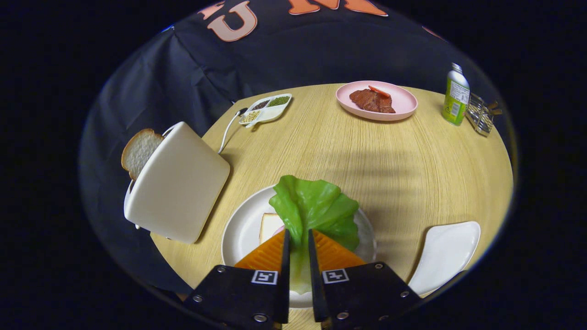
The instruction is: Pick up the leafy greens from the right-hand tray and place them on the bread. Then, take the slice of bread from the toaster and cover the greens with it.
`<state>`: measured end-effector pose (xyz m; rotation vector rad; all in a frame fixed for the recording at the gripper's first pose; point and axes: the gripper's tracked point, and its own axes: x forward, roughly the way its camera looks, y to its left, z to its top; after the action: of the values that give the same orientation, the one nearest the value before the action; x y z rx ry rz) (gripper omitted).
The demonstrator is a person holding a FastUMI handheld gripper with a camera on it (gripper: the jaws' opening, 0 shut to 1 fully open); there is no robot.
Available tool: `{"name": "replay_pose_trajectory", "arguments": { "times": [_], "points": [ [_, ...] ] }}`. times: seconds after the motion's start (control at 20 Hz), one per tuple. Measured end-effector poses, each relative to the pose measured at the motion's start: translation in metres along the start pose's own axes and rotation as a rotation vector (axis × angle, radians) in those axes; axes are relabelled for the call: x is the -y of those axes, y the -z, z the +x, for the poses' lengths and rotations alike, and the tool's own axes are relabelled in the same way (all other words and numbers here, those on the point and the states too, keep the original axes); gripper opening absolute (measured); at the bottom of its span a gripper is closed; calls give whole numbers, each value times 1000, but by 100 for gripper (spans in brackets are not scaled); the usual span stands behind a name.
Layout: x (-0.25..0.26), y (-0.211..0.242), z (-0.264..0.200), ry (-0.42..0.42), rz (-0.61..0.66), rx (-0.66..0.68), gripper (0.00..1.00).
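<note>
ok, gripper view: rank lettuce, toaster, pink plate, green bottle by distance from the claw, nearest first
1. Lettuce: pinched between the claw's fingers, over the white plate.
2. Toaster: beyond the fingers, to their left.
3. Pink plate: far side of the table.
4. Green bottle: far right; too close to the pink plate to call.

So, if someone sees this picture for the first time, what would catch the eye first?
First the bright green lettuce, pinched by its pale stem between the gripper fingers and held over the white plate, where a bread slice lies. Next the white toaster, just left of the plate, with a slice sticking out of its top. Farther back on the table, a pink plate holds meat.
</note>
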<state>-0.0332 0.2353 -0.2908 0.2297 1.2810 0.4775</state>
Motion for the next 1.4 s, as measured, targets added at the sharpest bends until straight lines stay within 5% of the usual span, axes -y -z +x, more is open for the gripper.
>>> {"name": "replay_pose_trajectory", "arguments": {
  "times": [0.15,0.55,0.95,1.4],
  "points": [
    [2,-4,-3,25,-3,11,42],
    [-37,-50,-55,-8,16,86,75],
    [-134,-98,-82,-91,-61,71,89],
    [-238,-142,-72,-161,-106,11,91]
  ]
}}
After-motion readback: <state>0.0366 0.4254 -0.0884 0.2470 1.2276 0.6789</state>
